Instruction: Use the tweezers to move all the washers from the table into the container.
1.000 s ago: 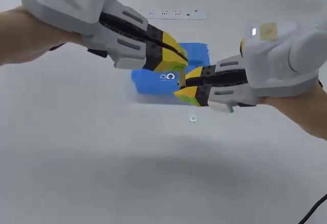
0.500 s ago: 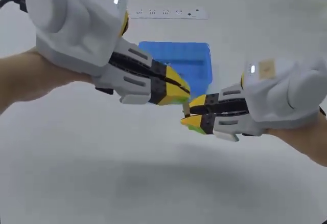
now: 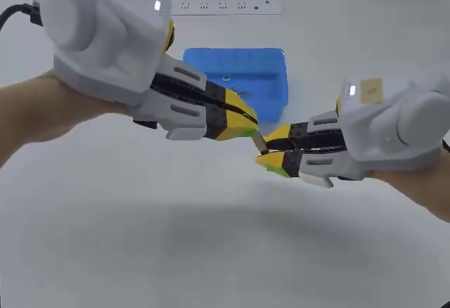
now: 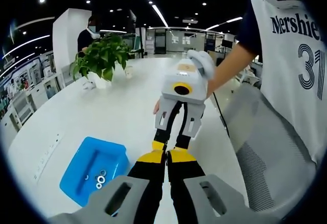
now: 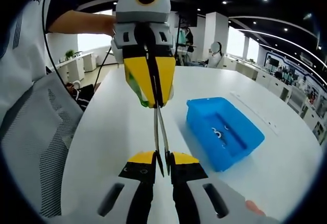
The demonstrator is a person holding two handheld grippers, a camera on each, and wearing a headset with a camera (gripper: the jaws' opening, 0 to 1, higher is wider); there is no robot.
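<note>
Left gripper (image 3: 251,126) clamps the tweezers (image 5: 157,116). Right gripper (image 3: 266,155), jaws barely apart, flanks their tips. The blue container (image 3: 239,76) sits toward the worktop's (image 3: 211,252) far edge.

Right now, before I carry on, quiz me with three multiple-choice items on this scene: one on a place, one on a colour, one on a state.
1. Where do the visible washers lie?
A on a plate
B inside the container
C in a glass jar

2. What colour is the container?
A red
B green
C blue

3. How does the left gripper stand?
A shut on the tweezers
B wide open
C shut on a washer

Answers:
1 B: the left gripper view shows the washers on the floor of the container.
2 C: its walls and floor are blue in every view.
3 A: the right gripper view shows the left gripper clamping the tweezers in its yellow tips.
</note>
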